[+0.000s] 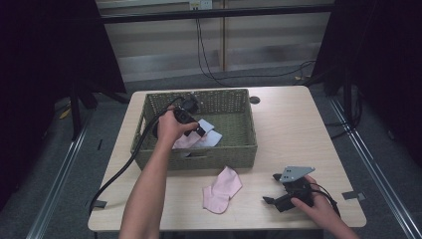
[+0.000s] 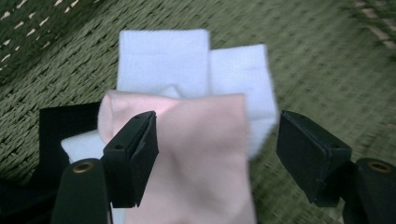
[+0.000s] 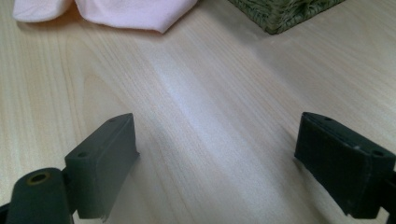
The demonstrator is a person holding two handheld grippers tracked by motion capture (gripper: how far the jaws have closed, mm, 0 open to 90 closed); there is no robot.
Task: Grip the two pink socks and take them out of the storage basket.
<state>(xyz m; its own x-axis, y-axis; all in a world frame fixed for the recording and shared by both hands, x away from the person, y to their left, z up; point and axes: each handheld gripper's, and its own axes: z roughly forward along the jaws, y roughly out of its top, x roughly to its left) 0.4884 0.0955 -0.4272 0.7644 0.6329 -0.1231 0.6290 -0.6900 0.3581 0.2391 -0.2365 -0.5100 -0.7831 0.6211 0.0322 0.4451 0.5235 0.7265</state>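
Black cloth (image 2: 56, 135) under basketed socks (image 2: 187, 121)

Wicker basket and socks on a table

A green woven rectangular basket (image 1: 250, 130) stood on a light wooden table (image 1: 293, 129), holding folded white socks (image 2: 163, 56) under a pale pink sock (image 2: 205, 158). A second pink sock (image 1: 222, 189) lay near its front wall.

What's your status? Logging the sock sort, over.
Left gripper open in basket, over pink sock lying on white ones. Right gripper open, low over bare table. Second pink sock outside basket. Nothing in the way.
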